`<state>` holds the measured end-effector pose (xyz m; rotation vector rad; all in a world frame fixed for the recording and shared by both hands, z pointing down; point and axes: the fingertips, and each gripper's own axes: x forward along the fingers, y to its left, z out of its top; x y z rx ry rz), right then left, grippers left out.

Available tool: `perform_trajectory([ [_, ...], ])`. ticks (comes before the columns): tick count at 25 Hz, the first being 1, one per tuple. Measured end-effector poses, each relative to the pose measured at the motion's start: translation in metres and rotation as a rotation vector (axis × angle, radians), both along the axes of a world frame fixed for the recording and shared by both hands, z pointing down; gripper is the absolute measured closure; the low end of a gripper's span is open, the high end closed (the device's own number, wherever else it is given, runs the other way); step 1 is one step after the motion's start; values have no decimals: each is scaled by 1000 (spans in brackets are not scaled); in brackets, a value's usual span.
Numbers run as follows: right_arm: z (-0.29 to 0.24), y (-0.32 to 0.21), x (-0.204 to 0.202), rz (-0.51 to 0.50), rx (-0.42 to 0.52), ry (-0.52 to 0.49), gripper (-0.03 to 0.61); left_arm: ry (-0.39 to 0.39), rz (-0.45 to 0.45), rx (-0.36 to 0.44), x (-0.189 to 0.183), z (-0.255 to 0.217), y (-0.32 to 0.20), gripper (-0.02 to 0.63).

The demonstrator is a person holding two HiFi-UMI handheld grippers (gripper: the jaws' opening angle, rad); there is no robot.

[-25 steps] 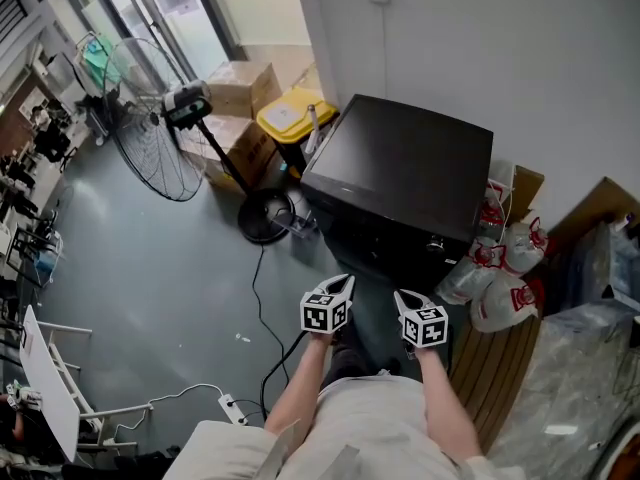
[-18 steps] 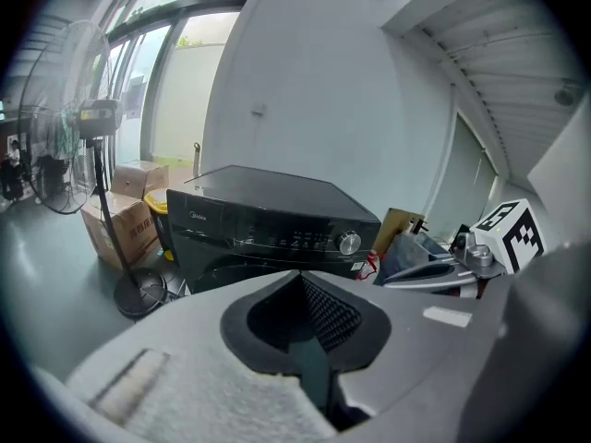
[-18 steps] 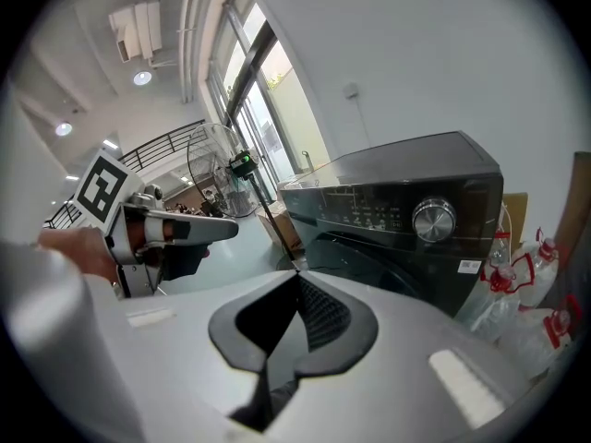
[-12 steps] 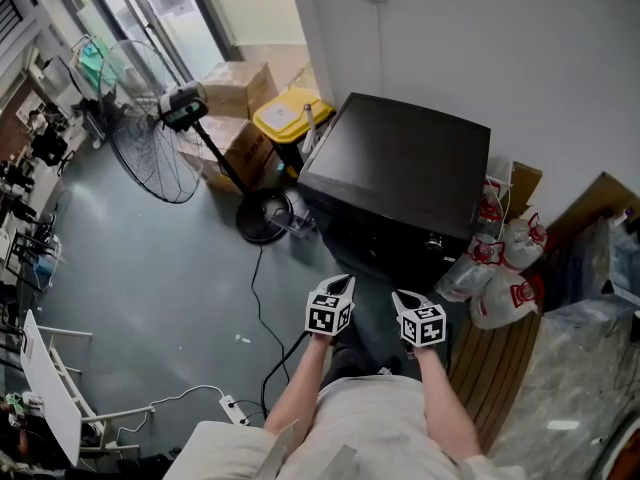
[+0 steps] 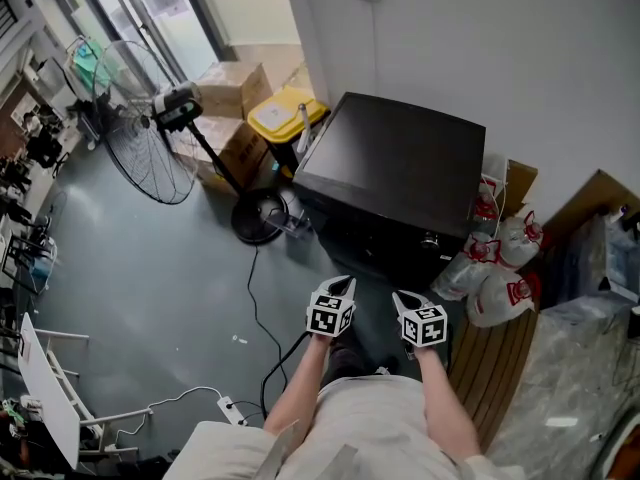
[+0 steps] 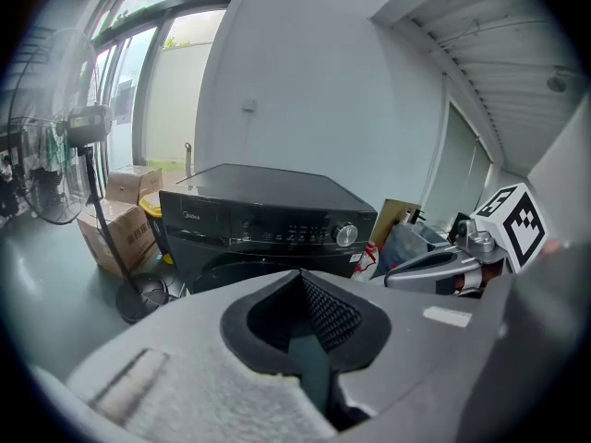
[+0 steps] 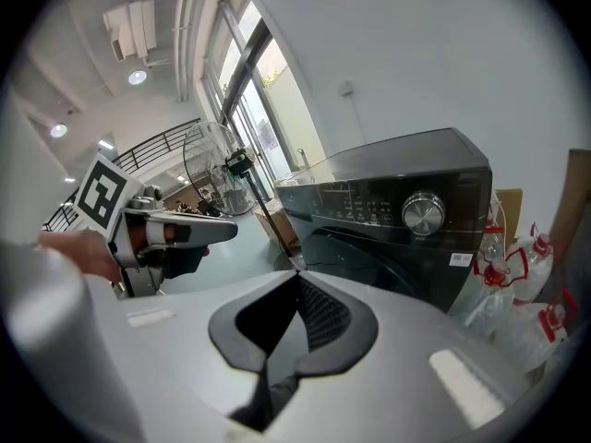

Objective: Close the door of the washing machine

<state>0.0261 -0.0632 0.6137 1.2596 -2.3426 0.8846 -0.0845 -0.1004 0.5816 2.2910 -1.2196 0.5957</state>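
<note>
Both pairs of jaws are pressed together with nothing between them. My left gripper (image 5: 343,284) and right gripper (image 5: 399,298) hang side by side in front of the black washing machine (image 5: 400,163), short of it and not touching, tips aimed at its front. In the left gripper view the machine stands straight beyond the closed tips, its control knob (image 6: 346,235) up and to the right, its round door (image 6: 223,269) just over the jaw line. In the right gripper view the door lies beyond and right of the tips, flat against the front as far as I can tell. A standing fan (image 5: 150,138) is left of the machine, white bags (image 5: 497,293) at its right.
</note>
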Motion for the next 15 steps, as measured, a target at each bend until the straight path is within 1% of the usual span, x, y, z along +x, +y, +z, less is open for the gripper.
perform_trajectory([
  [4, -4, -1, -2, -1, 6, -5, 580, 47, -42, -28, -6, 4, 2, 614],
  [7, -7, -1, -5, -4, 12, -10, 580, 46, -60, -40, -13, 9, 7, 614],
  [12, -6, -2, -6, -5, 13, -13, 580, 48, -65, -28, -17, 7, 5, 614],
  [15, -7, 0, -7, -4, 12, -12, 580, 67, -67, -12, -18, 2, 5, 614],
])
